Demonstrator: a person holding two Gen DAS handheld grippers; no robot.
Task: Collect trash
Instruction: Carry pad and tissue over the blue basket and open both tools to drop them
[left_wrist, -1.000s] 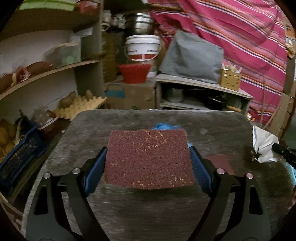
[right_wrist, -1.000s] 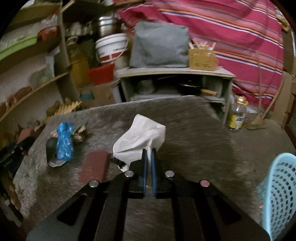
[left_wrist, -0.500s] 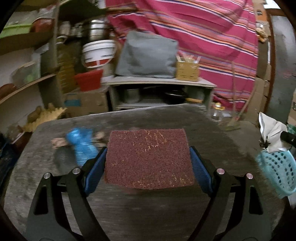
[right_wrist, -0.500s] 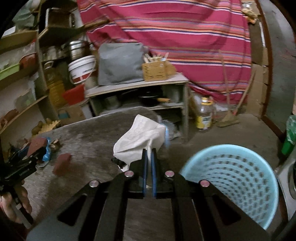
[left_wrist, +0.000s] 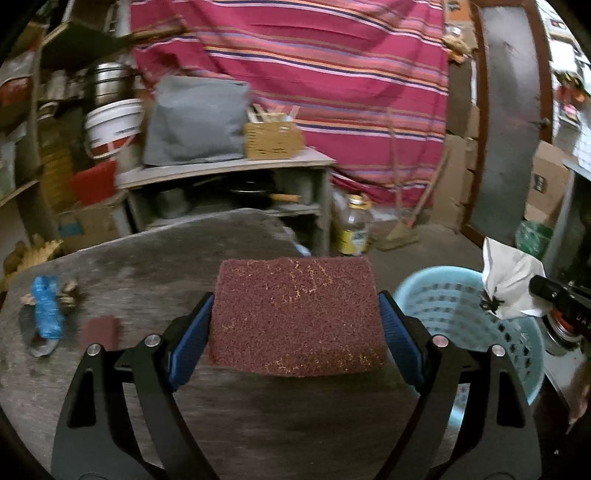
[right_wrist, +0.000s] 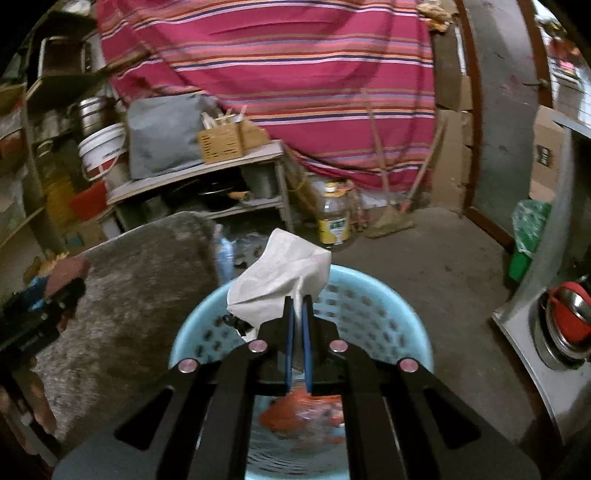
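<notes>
My left gripper (left_wrist: 295, 325) is shut on a maroon scouring pad (left_wrist: 297, 314), held flat above the grey table (left_wrist: 147, 266). A crumpled white tissue (right_wrist: 277, 280) is pinched in my right gripper (right_wrist: 297, 314), which hangs over a light blue perforated basket (right_wrist: 369, 306). From the left wrist view the same basket (left_wrist: 454, 306) stands at the table's right end, with the tissue (left_wrist: 511, 284) above its rim. Orange and clear trash (right_wrist: 306, 410) lies inside the basket. A blue wrapper (left_wrist: 46, 310) and a small maroon pad (left_wrist: 99, 328) lie on the table's left part.
A grey shelf unit (left_wrist: 229, 184) with a cushion and a wicker box stands behind the table. A bottle (right_wrist: 334, 218) and a broom (right_wrist: 391, 214) are on the floor by the striped cloth. A metal counter (right_wrist: 524, 332) with bowls is at the right.
Both grippers have swung to the right along the table. The blue basket has come into view: it is now under the right gripper and beside the left one. Both grips are unchanged.
</notes>
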